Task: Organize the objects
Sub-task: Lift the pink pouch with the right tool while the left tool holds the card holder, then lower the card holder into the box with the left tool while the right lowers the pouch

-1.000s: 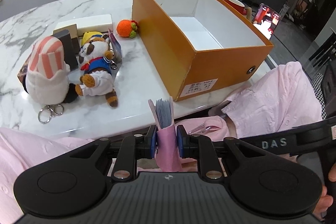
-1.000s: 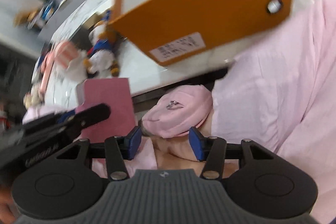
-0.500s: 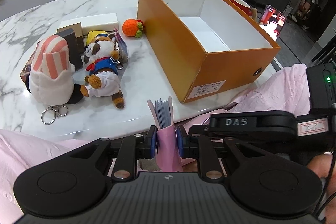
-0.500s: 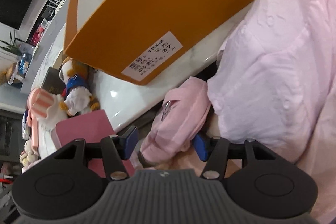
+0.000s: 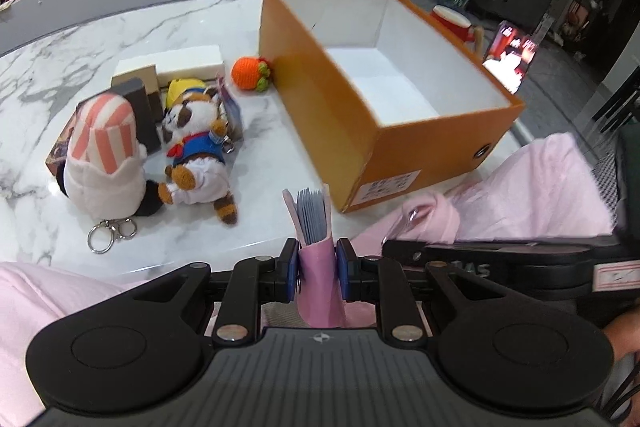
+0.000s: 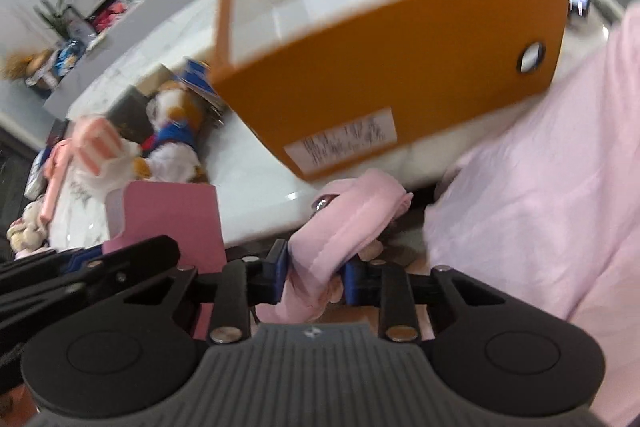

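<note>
Pinching pink card sleeve: left tongs; right tongs, just narrowed, around pink cuff.

right gripper has just been closing, and now it's pinching the pink sleeve cuff it was only straddling before

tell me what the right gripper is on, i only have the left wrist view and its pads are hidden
Observer: The right gripper has the pink sleeve cuff between its pads. The jaws have just been closing and look pressed on the fabric.
Operator: ok, and the pink card holder i'm holding, i only see it edge on
Observer: The right wrist view shows the pink card holder broadside. It has a flat, plain pink face standing upright, and the left gripper pinches its lower part.
</note>
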The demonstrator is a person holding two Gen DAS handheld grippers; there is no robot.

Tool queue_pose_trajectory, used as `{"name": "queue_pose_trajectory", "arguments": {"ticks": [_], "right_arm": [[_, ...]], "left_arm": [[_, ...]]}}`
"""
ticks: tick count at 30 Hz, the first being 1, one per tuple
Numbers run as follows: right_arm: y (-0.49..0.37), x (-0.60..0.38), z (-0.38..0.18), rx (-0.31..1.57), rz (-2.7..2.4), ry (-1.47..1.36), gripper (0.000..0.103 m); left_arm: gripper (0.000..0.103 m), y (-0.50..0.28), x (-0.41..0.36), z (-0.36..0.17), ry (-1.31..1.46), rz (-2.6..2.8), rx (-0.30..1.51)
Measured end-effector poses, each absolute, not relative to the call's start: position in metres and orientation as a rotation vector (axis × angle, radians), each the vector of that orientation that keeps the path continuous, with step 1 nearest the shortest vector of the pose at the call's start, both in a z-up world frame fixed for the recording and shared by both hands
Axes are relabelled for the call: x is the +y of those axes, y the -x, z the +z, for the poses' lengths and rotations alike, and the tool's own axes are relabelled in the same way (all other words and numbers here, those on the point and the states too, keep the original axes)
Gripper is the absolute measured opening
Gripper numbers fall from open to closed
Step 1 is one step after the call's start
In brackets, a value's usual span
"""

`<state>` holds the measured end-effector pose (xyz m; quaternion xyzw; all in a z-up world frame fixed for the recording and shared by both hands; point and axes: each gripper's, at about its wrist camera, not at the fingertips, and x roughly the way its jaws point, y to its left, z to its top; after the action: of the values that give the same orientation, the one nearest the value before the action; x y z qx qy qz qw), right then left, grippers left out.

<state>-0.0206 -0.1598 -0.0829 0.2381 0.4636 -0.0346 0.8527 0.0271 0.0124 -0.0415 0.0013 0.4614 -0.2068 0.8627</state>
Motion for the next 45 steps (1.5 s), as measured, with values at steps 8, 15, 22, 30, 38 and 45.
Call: {"name": "queue_pose_trajectory", "arguments": {"ticks": [8,15,22,30,38,45], "right_arm": [[0.039,-0.191,-0.010,0.873,0.071,-0.405,0.029],[0.062,-0.219,0.049,0.694,0.106,-0.403,0.029],[0.042,-0.254,0.090,0.653,0.170,-0.329,0.029],[-0.041,-0.295,0.098,0.828,0.220,-0.250,0.029],[-0.098,-0.302,0.055,1.012,0.288,-0.197,0.028],[-0.132,-0.288,0.009,1.111,0.364,-0.219,0.028]], "left_arm": [[0.022,-0.022,0.001,0.009,0.029,-0.493,0.869],[0.022,-0.037,-0.021,0.050,0.016,-0.543,0.757],[0.022,-0.081,-0.055,0.065,-0.006,-0.577,0.731],[0.022,-0.141,-0.096,0.028,-0.071,-0.562,0.891],[0.022,-0.166,-0.106,-0.015,-0.126,-0.529,1.017],[0.022,-0.172,-0.111,-0.032,-0.212,-0.488,1.104]]}}
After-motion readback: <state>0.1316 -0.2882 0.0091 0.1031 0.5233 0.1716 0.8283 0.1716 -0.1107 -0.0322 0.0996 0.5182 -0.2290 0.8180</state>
